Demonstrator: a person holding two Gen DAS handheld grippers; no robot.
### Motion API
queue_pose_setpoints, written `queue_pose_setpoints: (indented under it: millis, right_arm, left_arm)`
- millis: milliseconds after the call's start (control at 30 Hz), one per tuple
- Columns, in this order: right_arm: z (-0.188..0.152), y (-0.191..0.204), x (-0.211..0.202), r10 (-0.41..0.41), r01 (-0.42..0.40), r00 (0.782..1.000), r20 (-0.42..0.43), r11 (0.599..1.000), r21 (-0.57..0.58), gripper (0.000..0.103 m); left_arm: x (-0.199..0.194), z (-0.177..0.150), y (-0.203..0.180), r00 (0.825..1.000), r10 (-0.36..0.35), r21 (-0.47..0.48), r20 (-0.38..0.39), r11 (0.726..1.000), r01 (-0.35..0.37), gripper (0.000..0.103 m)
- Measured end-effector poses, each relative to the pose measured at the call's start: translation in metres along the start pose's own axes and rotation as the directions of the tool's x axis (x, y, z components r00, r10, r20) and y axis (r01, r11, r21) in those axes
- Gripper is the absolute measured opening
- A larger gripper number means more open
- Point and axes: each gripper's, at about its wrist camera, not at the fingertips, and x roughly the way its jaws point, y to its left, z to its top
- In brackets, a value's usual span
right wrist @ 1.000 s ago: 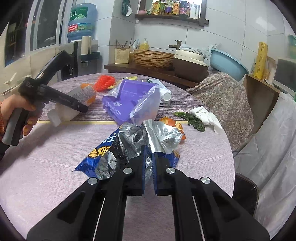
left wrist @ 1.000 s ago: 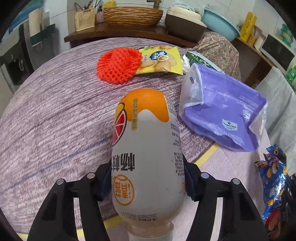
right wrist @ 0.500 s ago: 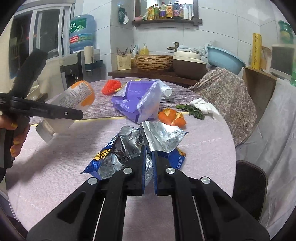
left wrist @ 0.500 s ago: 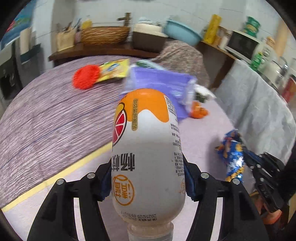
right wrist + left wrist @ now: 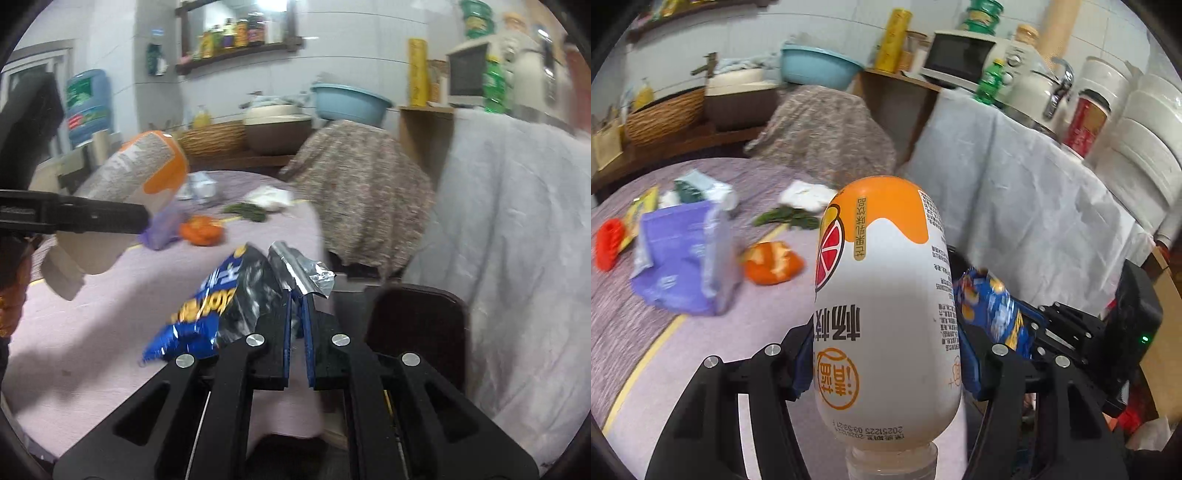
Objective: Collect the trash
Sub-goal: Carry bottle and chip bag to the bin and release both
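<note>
A: L gripper point(image 5: 886, 354) first – what's seen at the pads?

B: Jaws clamped on a drink bottle point(image 5: 886, 295), blue pads pressed to both flanks, neck end toward the cam, rounded orange base pointing away. Smooth white shrink label w/ a grapefruit slice printed on it; rigid, bulbous shape. R gripper point(image 5: 295, 332): fingers drawn together on the crumpled top of a blue chip bag point(image 5: 221, 310), silver foil lining folded outward.

A: What's changed vs a sec ago?

B: Both items have been lifted and swung sideways. Bottle was held over the middle of the table w/ the red mesh and yellow packet behind it; now the table's edge and a white-draped counter point(image 5: 1015, 221) are faced. Bag was lying on the cloth; now it's hung clear past the rim.

A: Meaning for the task?

B: Two pieces judged as picked, being carried off to a bin – none in view yet. Left on the purple woven tablecloth point(image 5: 701, 350): floppy purple plastic pack point(image 5: 683, 258), orange peel point(image 5: 772, 262), red foam net point(image 5: 607, 243), leafy greens point(image 5: 786, 218), white tissue point(image 5: 805, 194)
</note>
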Motion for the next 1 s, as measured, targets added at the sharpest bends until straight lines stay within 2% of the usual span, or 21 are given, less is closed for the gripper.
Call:
queue_pose_setpoints:
  millis: [100, 233, 300, 433, 533, 700, 767, 833, 867, 933, 1000]
  right_arm:
    - [-0.009, -0.038, 0.015, -0.083, 0.085, 0.996, -0.045, 0.996, 0.037, 0.007]
    - [-0.026, -0.084, 0.048, -0.161, 0.172, 0.979, -0.129, 0.982, 0.080, 0.007]
    - [-0.040, -0.104, 0.070, -0.177, 0.198, 0.966, -0.188, 0.975, 0.101, 0.007]
    - [-0.065, -0.130, 0.103, -0.151, 0.203, 0.951, -0.269, 0.963, 0.178, 0.007]
    - [-0.077, -0.140, 0.111, -0.159, 0.224, 0.945, -0.285, 0.952, 0.210, 0.007]
    - [-0.090, -0.149, 0.098, -0.209, 0.275, 0.939, -0.272, 0.933, 0.233, 0.008]
    - [-0.093, -0.156, 0.089, -0.236, 0.301, 0.935, -0.265, 0.922, 0.243, 0.020]
    - [-0.099, -0.164, 0.075, -0.275, 0.341, 0.927, -0.257, 0.903, 0.263, 0.063]
    - [-0.099, -0.167, 0.069, -0.302, 0.364, 0.921, -0.246, 0.892, 0.269, 0.068]
    - [-0.101, -0.172, 0.054, -0.345, 0.401, 0.910, -0.229, 0.872, 0.280, 0.068]
    - [-0.105, -0.177, 0.042, -0.361, 0.417, 0.905, -0.227, 0.861, 0.292, 0.068]
  left_arm:
    - [0.023, 0.010, -0.019, 0.998, -0.051, 0.012, -0.029, 0.999, 0.051, 0.061]
    - [0.052, 0.019, -0.044, 0.992, -0.105, 0.026, -0.069, 0.994, 0.107, 0.061]
    - [0.067, 0.023, -0.056, 0.988, -0.122, 0.033, -0.093, 0.992, 0.126, 0.061]
    - [0.098, 0.027, -0.078, 0.983, -0.126, 0.040, -0.131, 0.990, 0.132, 0.061]
    - [0.122, 0.028, -0.092, 0.978, -0.127, 0.042, -0.165, 0.990, 0.136, 0.061]
    - [0.165, 0.025, -0.113, 0.964, -0.115, 0.044, -0.239, 0.991, 0.129, 0.061]
    - [0.184, 0.023, -0.122, 0.955, -0.111, 0.045, -0.275, 0.991, 0.128, 0.061]
    - [0.202, 0.022, -0.128, 0.941, -0.120, 0.025, -0.315, 0.991, 0.135, 0.061]
    - [0.214, 0.020, -0.131, 0.932, -0.123, 0.013, -0.342, 0.991, 0.136, 0.061]
    - [0.233, 0.018, -0.133, 0.916, -0.119, 0.008, -0.382, 0.991, 0.132, 0.061]
    - [0.249, 0.016, -0.134, 0.910, -0.087, 0.021, -0.406, 0.994, 0.104, 0.061]
